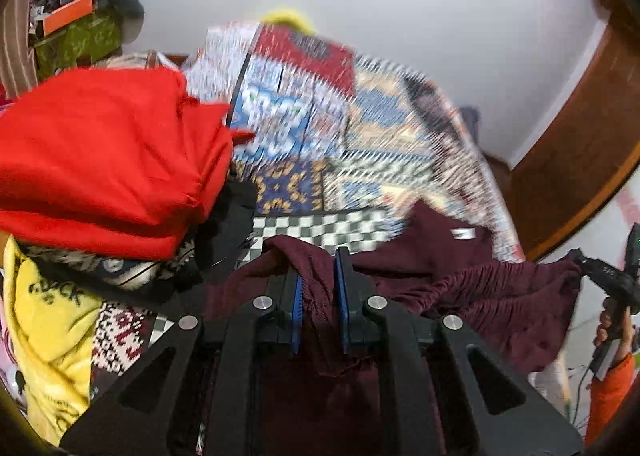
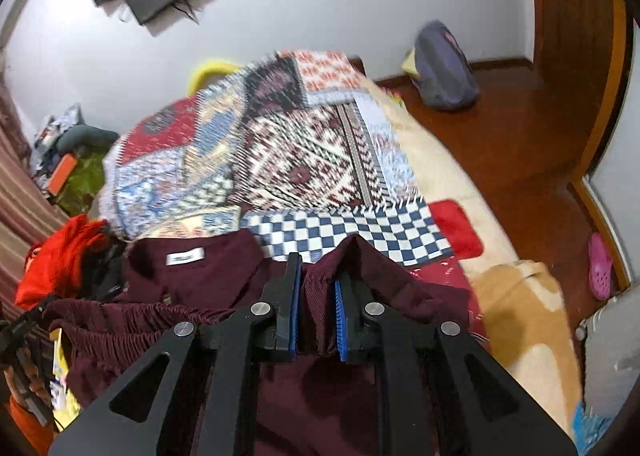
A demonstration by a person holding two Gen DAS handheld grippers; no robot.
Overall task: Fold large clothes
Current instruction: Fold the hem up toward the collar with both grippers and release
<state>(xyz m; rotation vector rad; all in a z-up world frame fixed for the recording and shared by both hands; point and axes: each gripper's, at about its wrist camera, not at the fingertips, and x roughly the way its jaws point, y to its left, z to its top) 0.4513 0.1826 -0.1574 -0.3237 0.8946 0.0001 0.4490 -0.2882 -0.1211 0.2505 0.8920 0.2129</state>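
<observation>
My left claw (image 1: 318, 272) was clenched on a bunched fold of the maroon garment (image 1: 480, 296), the ribbed cloth pinched between its blue pads (image 1: 297, 298). My right claw (image 2: 318, 276) was clenched on another fold of the same garment (image 2: 192, 276), cloth squeezed up between its pads too. The garment hung stretched between my two claws above the near end of the bed, its gathered edge running from one claw to the other and its white label (image 2: 185, 256) facing up. Beneath it lay the patchwork bedspread (image 2: 288, 151), with a blue-and-white checked patch (image 2: 360, 228) just beyond my right claw. To my left sat a pile of clothes: a red garment (image 1: 104, 159) on top, a yellow one (image 1: 44, 336) lower down, dark pieces between them. From the left wrist view I saw my right hand (image 1: 614, 330) gripping its handle, an orange sleeve (image 1: 610, 396) below it. A pink shoe (image 2: 599, 266) lay on the wooden floor (image 2: 512, 143) to the right of the bed.
</observation>
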